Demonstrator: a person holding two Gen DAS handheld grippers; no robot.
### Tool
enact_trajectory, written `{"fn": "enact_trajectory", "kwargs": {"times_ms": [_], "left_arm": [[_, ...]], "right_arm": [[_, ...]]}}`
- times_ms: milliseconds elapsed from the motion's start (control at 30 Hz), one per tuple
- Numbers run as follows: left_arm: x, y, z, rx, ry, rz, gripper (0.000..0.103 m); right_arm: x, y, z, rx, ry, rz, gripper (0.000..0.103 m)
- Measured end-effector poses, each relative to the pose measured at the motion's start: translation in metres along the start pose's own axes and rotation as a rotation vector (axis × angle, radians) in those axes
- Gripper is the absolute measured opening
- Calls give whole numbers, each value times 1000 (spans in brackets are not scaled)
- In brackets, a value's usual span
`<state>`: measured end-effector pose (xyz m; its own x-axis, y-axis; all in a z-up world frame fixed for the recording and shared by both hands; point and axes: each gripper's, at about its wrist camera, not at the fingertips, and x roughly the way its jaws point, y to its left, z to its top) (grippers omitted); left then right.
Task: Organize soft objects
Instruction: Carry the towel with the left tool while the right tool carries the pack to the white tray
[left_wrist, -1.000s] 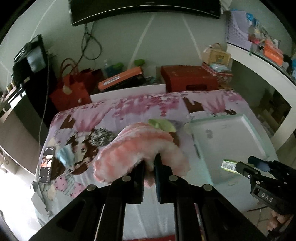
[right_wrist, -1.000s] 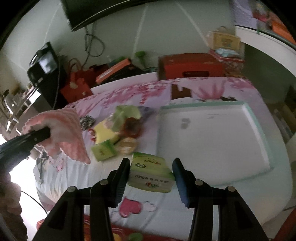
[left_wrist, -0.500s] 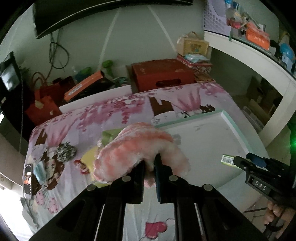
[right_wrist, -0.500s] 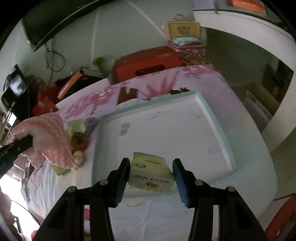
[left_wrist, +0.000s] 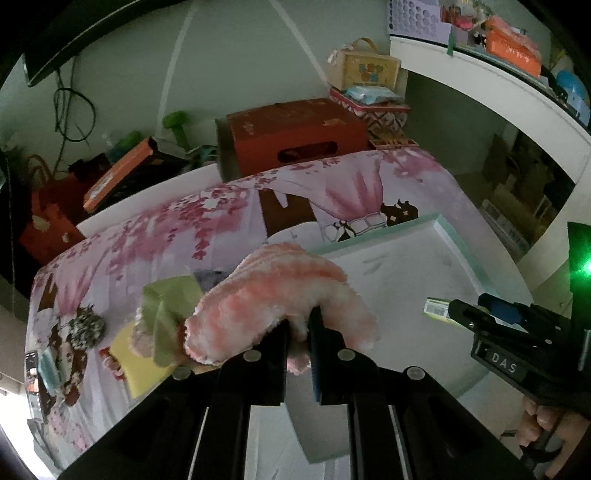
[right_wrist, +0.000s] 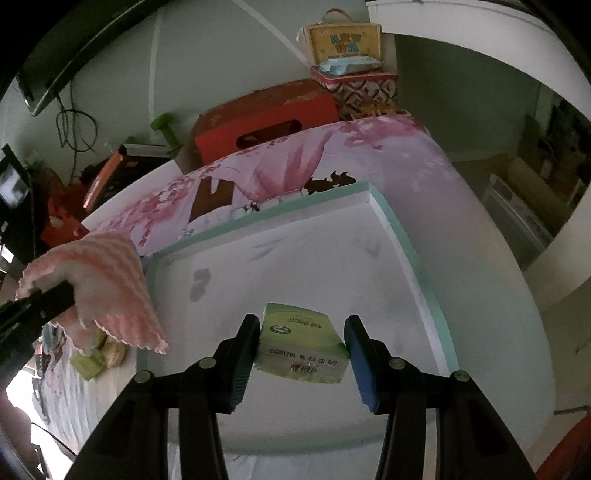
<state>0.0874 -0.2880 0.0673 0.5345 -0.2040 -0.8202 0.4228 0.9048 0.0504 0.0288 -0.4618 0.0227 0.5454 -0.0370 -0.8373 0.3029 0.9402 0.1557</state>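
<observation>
One pink cloth (left_wrist: 273, 295) – one tissue pack (right_wrist: 303, 341) – both held.

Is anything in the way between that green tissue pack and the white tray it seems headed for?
Nothing visible. The green tissue pack hangs in the right gripper over the white tray, whose floor below looks bare; the pink cloth is off to the side.

Both wrist cameras are looking steeply down along their claws, close above the bed. Both are sharing the white tray (left_wrist: 406, 280) (right_wrist: 295, 258), filling the right wrist view's centre.
</observation>
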Motion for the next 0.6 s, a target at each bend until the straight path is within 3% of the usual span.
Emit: {"fn": "enact_trajectory", "kwargs": {"times_ms": [500,600], "left_arm": [[72,-19,10,33,89,-35,13],[77,-18,8,26,118,-52,30]], "right_arm": [[40,-7,37,-30,11,-51,51],[41,-5,40,-35,11,-55,51]]}}
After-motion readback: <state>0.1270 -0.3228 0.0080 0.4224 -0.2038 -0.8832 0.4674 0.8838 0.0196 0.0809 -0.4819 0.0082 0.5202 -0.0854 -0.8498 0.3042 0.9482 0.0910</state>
